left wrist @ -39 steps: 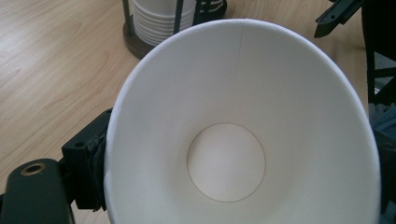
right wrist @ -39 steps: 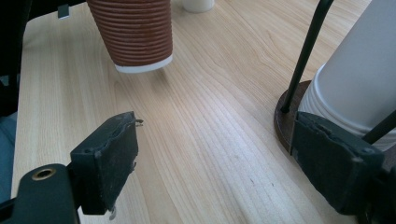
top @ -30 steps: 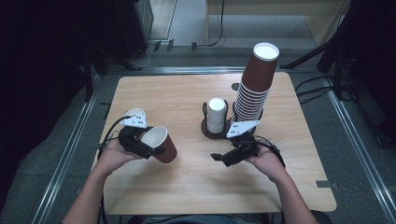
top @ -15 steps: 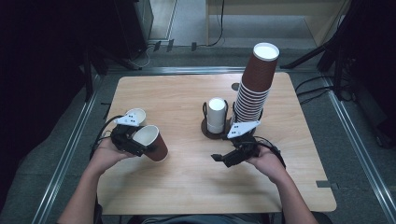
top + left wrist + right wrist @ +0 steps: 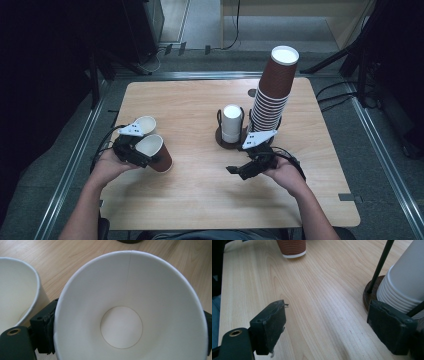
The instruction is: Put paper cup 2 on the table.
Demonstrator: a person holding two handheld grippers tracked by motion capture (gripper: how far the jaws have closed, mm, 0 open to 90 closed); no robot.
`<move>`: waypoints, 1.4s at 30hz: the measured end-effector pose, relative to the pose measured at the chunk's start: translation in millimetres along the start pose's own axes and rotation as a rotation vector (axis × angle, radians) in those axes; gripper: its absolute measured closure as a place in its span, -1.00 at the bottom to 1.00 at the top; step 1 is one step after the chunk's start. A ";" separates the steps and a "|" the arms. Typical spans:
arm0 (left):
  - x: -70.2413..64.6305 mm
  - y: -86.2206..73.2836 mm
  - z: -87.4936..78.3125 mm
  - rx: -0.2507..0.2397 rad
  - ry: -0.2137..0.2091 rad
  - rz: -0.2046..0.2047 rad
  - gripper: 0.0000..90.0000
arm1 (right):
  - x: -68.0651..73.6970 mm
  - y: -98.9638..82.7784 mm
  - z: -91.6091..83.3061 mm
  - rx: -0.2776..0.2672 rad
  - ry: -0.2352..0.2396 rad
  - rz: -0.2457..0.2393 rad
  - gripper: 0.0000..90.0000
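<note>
Left gripper (image 5: 142, 152) grasps the brown cup (image 5: 156, 153) tilted, mouth toward the hand, just beside the standing cup (image 5: 145, 123); right gripper (image 5: 245, 170) waits open.

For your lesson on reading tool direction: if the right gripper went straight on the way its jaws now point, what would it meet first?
The right gripper, jaws open and empty, points over bare table toward the brown cup held in the left gripper. The way looks free until that cup, though depth is hard to judge.
</note>
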State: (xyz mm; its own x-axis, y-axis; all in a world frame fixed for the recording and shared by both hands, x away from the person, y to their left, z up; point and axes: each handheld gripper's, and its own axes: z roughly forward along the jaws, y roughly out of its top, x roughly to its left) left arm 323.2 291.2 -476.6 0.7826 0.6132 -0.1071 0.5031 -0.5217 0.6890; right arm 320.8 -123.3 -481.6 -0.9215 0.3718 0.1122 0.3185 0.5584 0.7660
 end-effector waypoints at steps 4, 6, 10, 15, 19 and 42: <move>1.2 -1.6 -1.3 -0.004 0.003 0.006 -0.83 | 0.4 0.3 1.0 0.002 -0.001 -0.002 -0.65; 0.8 -1.7 -1.0 -0.004 0.004 0.016 -0.83 | 0.2 0.2 0.8 0.002 -0.002 0.000 -0.65; 0.4 -0.8 -0.6 0.004 0.011 0.021 -0.85 | -0.7 0.1 0.1 -0.001 -0.002 0.003 -0.65; -3.7 3.0 2.6 0.020 0.032 0.041 -0.87 | -0.6 0.2 0.1 0.002 -0.001 0.005 -0.65; -5.5 5.4 4.2 0.033 0.044 0.045 -0.88 | -1.0 0.3 -0.5 -0.004 -0.003 0.002 -0.65; -4.0 7.2 -0.5 -0.010 -0.063 0.023 -1.00 | -1.6 0.3 -2.9 -0.008 -0.001 0.005 -0.65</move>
State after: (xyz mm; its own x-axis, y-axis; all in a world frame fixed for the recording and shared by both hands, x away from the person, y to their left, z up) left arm 323.5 285.4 -470.9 0.8155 0.5626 -0.1355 0.4813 -0.5294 0.6986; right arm 321.8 -125.9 -479.7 -0.9198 0.3753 0.1149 0.3209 0.5505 0.7707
